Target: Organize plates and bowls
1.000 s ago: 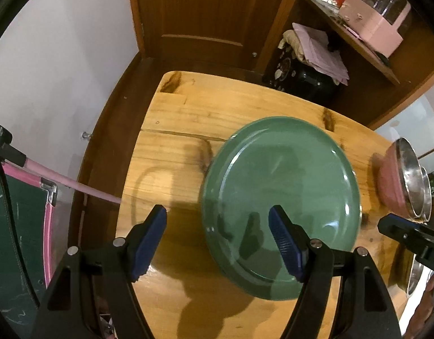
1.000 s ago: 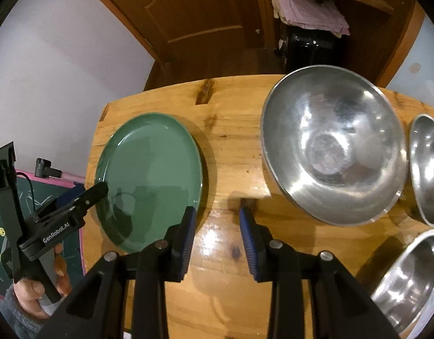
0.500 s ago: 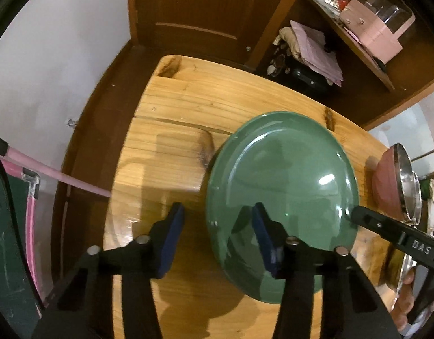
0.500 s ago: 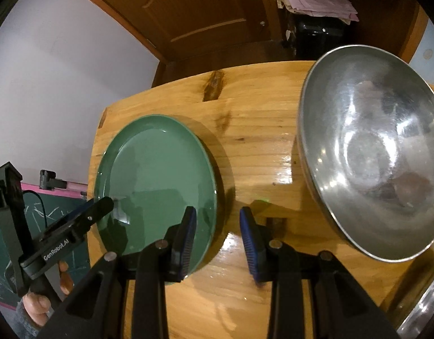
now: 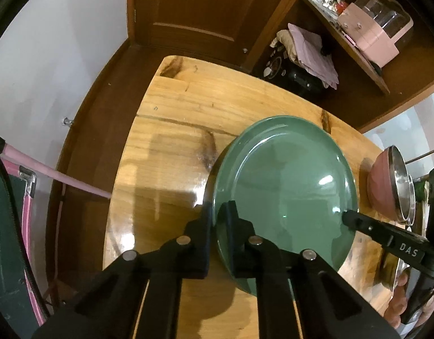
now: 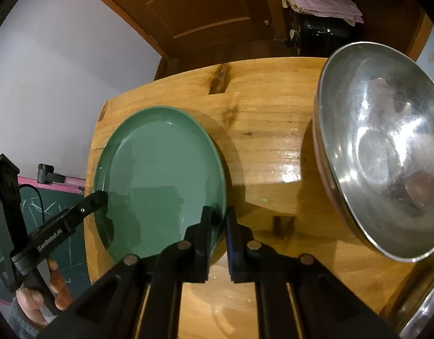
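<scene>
Gripping the round glossy green plate (image 5: 284,197) on the pale wooden table (image 5: 171,141), my left gripper (image 5: 217,212) and right gripper (image 6: 218,214) each pinch opposite rim edges, low in both frames. I should lift evenly, keeping it level, clear of the steel bowl (image 6: 386,147).

1. The left gripper (image 5: 220,214) is closed on the near left rim of the green plate (image 5: 290,195); one finger is outside the rim and one is over the plate.
2. The plate lies on the wooden table (image 5: 183,130), towards its right side.
3. The tip of the right gripper (image 5: 347,217) touches the right rim of the plate; whether it is closed cannot be seen here.
4. A pink bowl (image 5: 379,189) with a metal bowl (image 5: 402,180) inside stands right of the plate.
</scene>
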Available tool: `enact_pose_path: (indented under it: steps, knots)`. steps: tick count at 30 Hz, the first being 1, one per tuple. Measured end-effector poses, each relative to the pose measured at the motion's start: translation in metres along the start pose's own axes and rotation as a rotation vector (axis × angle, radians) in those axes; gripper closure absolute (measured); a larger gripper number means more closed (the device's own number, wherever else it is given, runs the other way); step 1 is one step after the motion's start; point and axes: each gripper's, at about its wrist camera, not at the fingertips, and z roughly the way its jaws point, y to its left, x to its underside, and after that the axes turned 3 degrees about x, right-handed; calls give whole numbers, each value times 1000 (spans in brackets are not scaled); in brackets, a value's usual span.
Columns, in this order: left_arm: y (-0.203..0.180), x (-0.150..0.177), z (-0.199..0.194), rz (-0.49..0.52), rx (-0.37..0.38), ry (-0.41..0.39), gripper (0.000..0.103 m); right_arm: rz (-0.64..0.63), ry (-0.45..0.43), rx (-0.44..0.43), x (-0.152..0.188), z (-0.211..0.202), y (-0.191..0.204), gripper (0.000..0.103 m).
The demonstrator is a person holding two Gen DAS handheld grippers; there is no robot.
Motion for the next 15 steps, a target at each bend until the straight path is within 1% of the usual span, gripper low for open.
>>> enact_pose_path:
  steps: [3,8,12,15]
  knots:
    - [-3,7,-4,10,-5,18,98,-6,-5,2,4,-9,-1,96]
    - [-6,23,-21,-29,42,33,98,-10,-7,1,15,-31,-3,97]
    - [-11,41,-46,-36,62,17,98,-22,-22,-2,31,-52,-3,97]
    - [-16,57,-69,-53,73,1,98,-20,-31,-21,46,-69,-3,97]
